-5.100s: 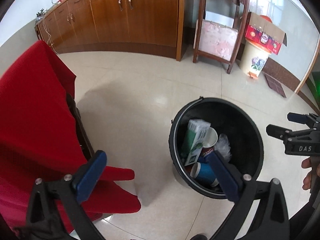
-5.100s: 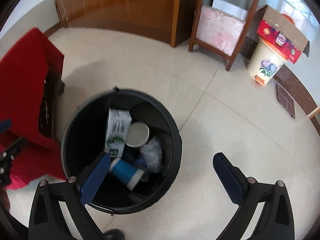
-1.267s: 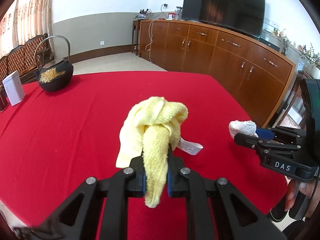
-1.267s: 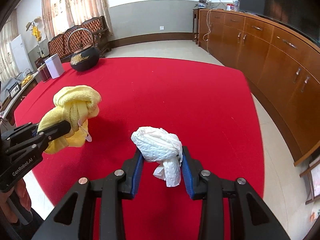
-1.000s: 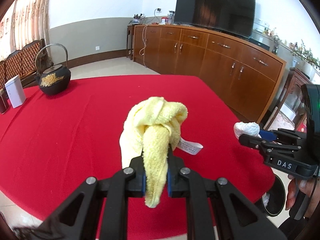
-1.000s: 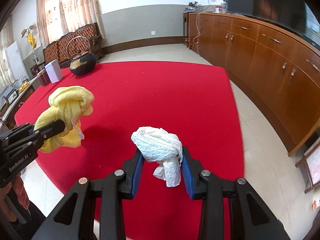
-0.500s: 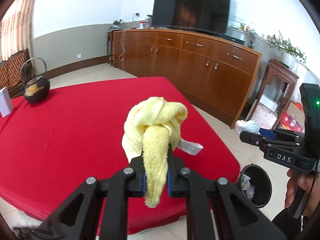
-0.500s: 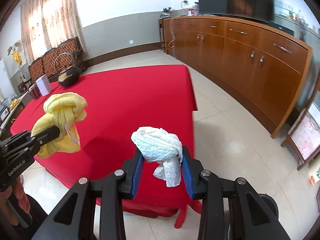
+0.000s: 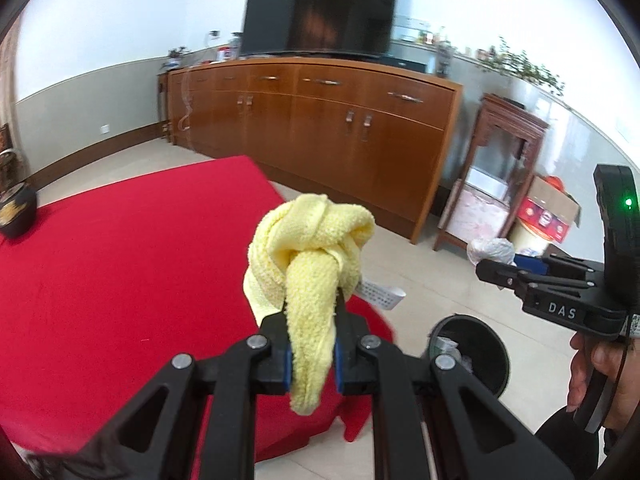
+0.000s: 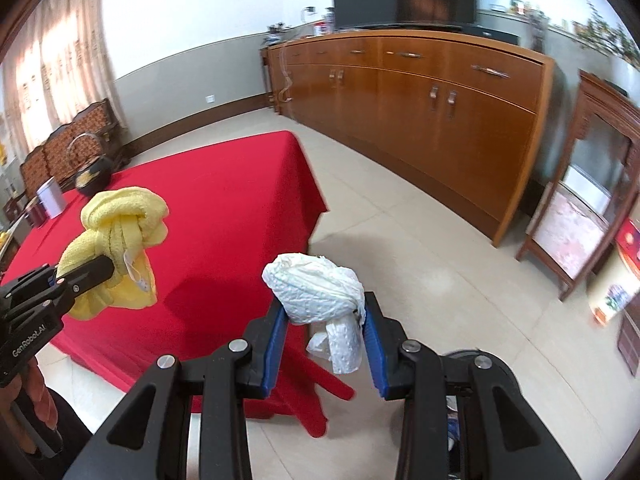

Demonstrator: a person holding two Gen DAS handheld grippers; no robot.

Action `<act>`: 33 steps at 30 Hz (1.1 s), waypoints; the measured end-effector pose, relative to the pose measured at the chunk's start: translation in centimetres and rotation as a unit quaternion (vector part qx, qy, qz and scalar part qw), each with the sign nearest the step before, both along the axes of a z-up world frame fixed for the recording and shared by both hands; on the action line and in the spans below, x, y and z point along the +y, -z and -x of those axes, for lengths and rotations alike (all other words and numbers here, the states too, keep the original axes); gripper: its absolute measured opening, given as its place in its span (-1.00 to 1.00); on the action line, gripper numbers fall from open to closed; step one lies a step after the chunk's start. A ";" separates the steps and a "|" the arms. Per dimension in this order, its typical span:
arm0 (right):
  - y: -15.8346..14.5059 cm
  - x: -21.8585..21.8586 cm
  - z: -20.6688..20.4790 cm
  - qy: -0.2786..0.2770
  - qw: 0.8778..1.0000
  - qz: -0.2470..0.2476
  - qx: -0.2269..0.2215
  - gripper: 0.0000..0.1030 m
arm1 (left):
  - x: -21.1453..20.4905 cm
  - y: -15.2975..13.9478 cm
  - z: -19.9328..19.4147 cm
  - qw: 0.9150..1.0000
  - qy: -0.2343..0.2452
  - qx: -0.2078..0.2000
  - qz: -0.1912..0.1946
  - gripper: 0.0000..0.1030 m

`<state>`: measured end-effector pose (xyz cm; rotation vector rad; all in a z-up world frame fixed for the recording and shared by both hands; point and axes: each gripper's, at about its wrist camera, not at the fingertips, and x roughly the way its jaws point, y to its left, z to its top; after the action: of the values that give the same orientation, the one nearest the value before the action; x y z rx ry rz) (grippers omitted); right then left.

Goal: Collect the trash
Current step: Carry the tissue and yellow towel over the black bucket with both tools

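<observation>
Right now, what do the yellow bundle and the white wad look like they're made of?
The yellow bundle looks like terry cloth, matte and nubbly with a looped pile and a sewn-in label, likely a small towel. The white wad looks like crumpled tissue or paper towel, thin, matte and dimpled with an embossed pattern, though a thin plastic layer can't be ruled out.

Two forward-down wrist views, shared red table (image 9: 120, 264) and sideboard (image 10: 440, 92)

A home living or dining room is shown. A long wooden sideboard (image 9: 320, 120) is set against the far wall, with a large television (image 9: 320, 8) on it. A red-clothed table (image 9: 120, 260) is seen at near left, on a tiled floor (image 10: 440, 272).
</observation>
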<state>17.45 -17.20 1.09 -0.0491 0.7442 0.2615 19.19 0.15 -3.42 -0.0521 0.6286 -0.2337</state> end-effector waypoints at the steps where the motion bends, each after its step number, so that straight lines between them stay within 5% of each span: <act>1: 0.0 -0.9 0.2 0.009 1.000 0.001 0.000 -0.25 | -0.7 0.1 -0.1 1.000 0.008 0.001 0.000 -0.71; 24: 3.3 -19.4 6.2 0.170 0.985 0.001 0.030 -0.25 | -15.8 3.0 0.3 0.985 0.167 0.032 -0.011 -0.70; 33: 7.2 -22.9 6.4 0.176 0.982 0.005 0.065 -0.25 | -20.6 6.6 -0.2 0.975 0.214 0.063 -0.027 -0.70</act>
<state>11.09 -40.06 -6.15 0.0907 0.8691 -0.0766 19.35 -20.43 -10.04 0.1240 0.7690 -0.6331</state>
